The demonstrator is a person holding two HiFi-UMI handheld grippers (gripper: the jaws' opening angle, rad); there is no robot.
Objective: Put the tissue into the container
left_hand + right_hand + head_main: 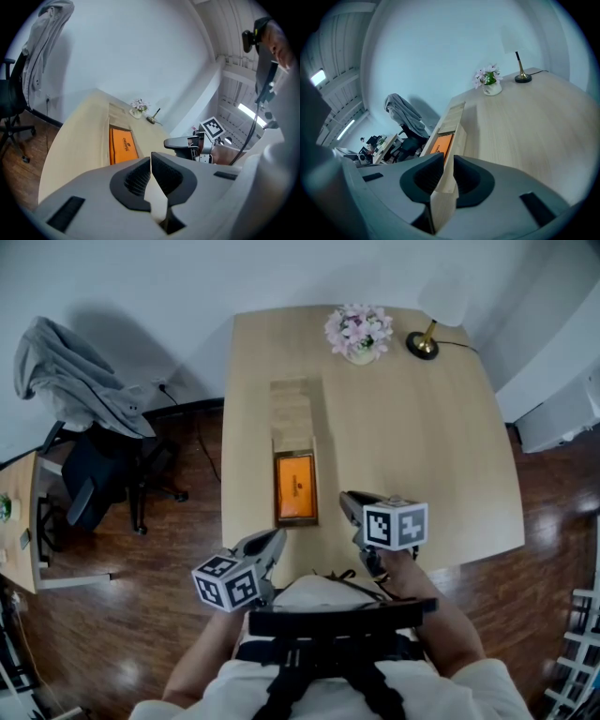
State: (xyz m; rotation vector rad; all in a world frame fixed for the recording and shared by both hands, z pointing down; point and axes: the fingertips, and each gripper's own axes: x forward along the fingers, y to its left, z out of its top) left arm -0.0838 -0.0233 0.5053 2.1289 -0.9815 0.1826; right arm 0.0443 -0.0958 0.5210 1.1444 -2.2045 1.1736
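An orange tissue pack [295, 486] lies inside an open wooden container [313, 486] near the table's front left. The container's lid [292, 407] lies flat just beyond it. In the left gripper view the pack [123, 145] shows ahead and to the left. In the right gripper view it [439, 144] sits behind the container wall [461, 133]. My left gripper [275, 540] [151, 157] hovers at the table's front edge below the container, shut and empty. My right gripper [347, 502] [448, 158] is just right of the container, its jaws drawn to a thin slit with nothing in them.
A pot of flowers [359, 332] and a brass lamp [424, 343] stand at the table's far edge. An office chair with a grey jacket [84, 409] is on the floor to the left, beside a small side table [14, 512]. A white cabinet [562, 413] stands to the right.
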